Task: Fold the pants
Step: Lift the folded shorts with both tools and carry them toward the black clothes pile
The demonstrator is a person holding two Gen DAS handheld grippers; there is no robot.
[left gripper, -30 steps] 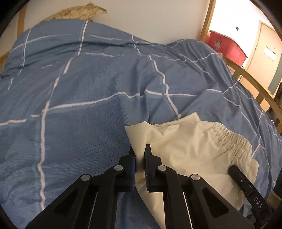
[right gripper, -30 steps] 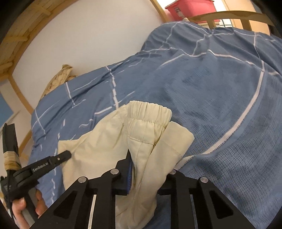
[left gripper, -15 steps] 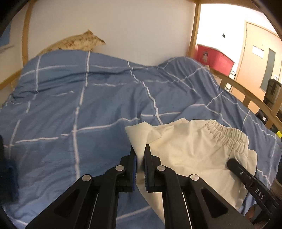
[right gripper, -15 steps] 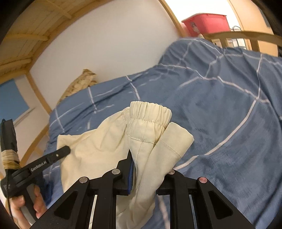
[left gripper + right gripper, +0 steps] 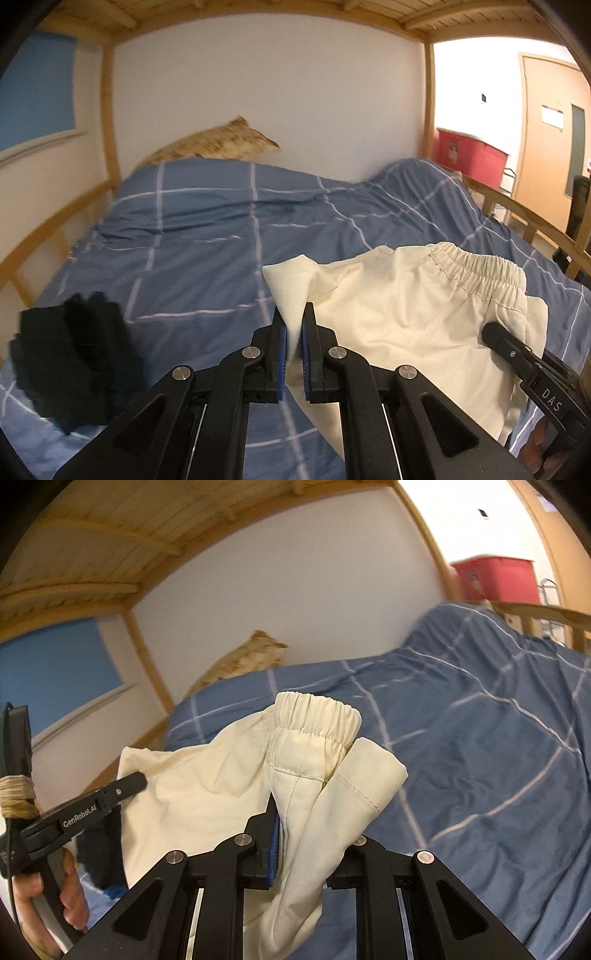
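Cream pants (image 5: 406,306) with an elastic waistband (image 5: 476,266) hang lifted above the blue checked duvet (image 5: 221,258), stretched between both grippers. My left gripper (image 5: 293,325) is shut on a folded corner of the cloth. My right gripper (image 5: 306,823) is shut on a bunch of the pants (image 5: 207,794) just below the waistband (image 5: 314,716), with a hemmed leg end folded over its right finger. The right gripper's finger also shows at the pants' right edge in the left wrist view. In the right wrist view the left gripper's finger lies against the pants' left edge, held by a hand (image 5: 48,897).
A dark folded garment (image 5: 74,362) lies on the duvet at lower left. A tan pillow (image 5: 218,144) rests against the back wall. Wooden bunk rails (image 5: 524,218) run along the right side, with slats overhead. A red bin (image 5: 469,155) stands beyond the bed.
Both grippers have risen with the pants, lifting the cloth off the duvet. The wall, the bunk slats and the dark garment have come into view. Both grips are unchanged.
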